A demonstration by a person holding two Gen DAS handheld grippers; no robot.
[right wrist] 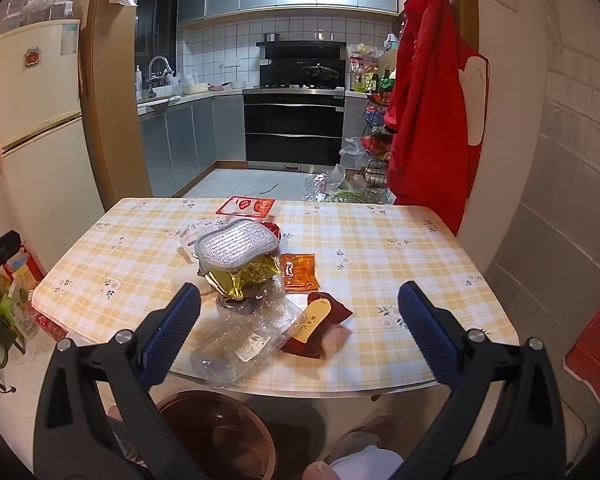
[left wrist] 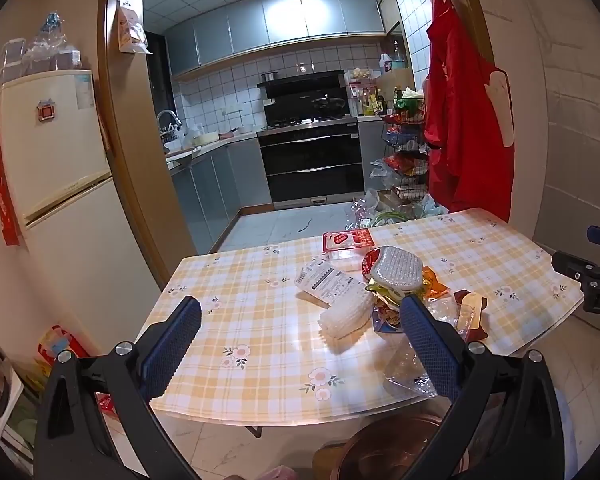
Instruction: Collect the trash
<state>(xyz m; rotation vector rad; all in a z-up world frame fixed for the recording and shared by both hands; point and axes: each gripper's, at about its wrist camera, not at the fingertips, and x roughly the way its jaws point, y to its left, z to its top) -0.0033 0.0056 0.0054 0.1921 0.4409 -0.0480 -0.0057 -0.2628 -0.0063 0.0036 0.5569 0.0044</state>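
1. Trash sits in one heap mid-desk (right wrist: 380, 248) on the yellow checked cloth: silver scrub pad (right wrist: 236, 245) on top of a gold foil wrapper (right wrist: 242, 278), orange sachet (right wrist: 299, 271) just right of it, dark red packet (right wrist: 320, 320) with a tan label nearer me.
2. I see clear crumpled plastic (right wrist: 244, 340) at the near desk edge, partly overhanging it.
3. From the left wrist view: white ribbed foam piece (left wrist: 346, 314) left of the heap, printed white wrapper (left wrist: 328, 284) behind it, red-lidded tray (left wrist: 348, 242) at the far side.
4. Left gripper (left wrist: 300, 320): jaws spread wide, nothing between them, above the near-left part of the desk, clear of the trash.
5. Right gripper (right wrist: 300, 308): jaws spread wide, empty, framing the heap from the near side, not touching it.
6. Brown round bin (right wrist: 220, 436) stands on the floor below the near desk edge; I can't tell what's in it.
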